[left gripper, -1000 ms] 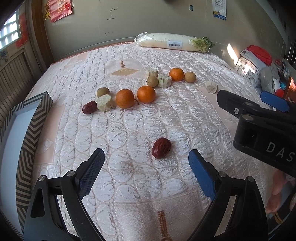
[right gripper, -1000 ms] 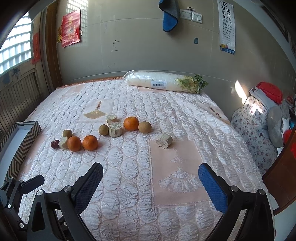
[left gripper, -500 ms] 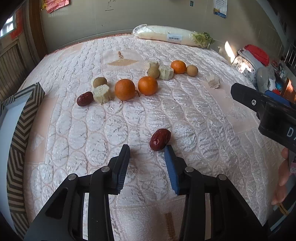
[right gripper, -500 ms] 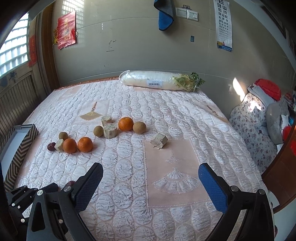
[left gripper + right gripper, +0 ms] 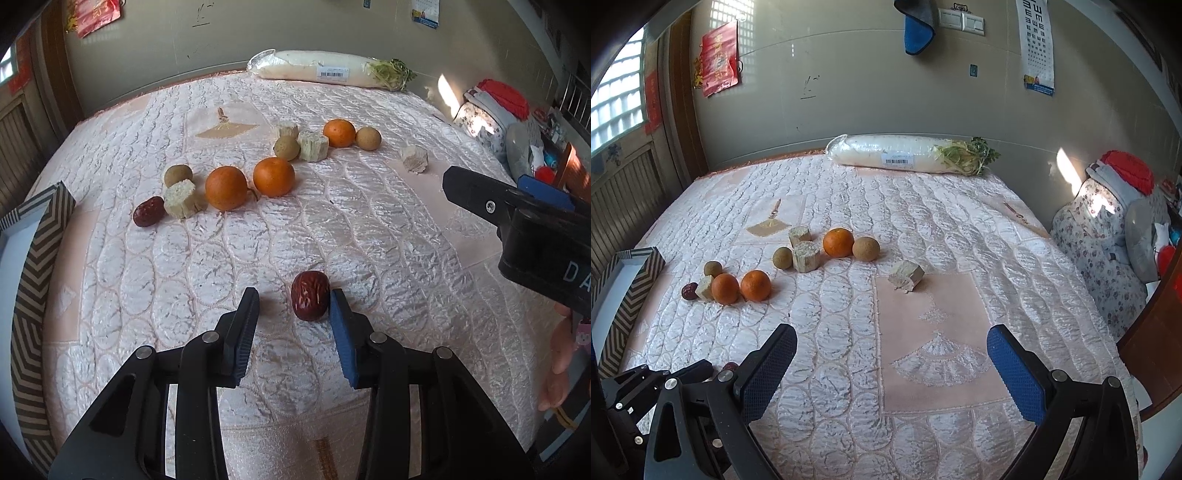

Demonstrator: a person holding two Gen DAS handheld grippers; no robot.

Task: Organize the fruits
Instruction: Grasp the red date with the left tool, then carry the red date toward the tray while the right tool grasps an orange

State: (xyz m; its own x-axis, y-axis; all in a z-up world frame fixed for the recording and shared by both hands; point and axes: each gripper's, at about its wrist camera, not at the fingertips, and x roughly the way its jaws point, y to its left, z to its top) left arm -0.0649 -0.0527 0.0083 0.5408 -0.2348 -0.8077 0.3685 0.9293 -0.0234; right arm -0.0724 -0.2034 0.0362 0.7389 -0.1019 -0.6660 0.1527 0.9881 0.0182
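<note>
A red jujube (image 5: pixel 310 295) lies on the quilted bed just ahead of my left gripper (image 5: pixel 294 306). The jaws stand partly closed; the right pad touches the jujube, the left pad is apart from it. A second jujube (image 5: pixel 148 211) lies at the left end of a row with sugarcane chunks (image 5: pixel 180 198), small brown round fruits (image 5: pixel 178 174) and oranges (image 5: pixel 226 187). In the right wrist view, my right gripper (image 5: pixel 892 354) is wide open and empty above the quilt, right of the left gripper (image 5: pixel 665 380). The row of oranges (image 5: pixel 756 285) lies far ahead-left.
A zigzag-patterned tray (image 5: pixel 33 266) lies at the bed's left edge. A bagged white radish (image 5: pixel 905 157) lies along the far wall. One sugarcane chunk (image 5: pixel 906 275) lies alone mid-bed. Floral bags (image 5: pixel 1104 236) stand off the right edge.
My left gripper has closed from wide open to a narrow gap and moved forward up to the near jujube. The right gripper has stayed open and shifted slightly.
</note>
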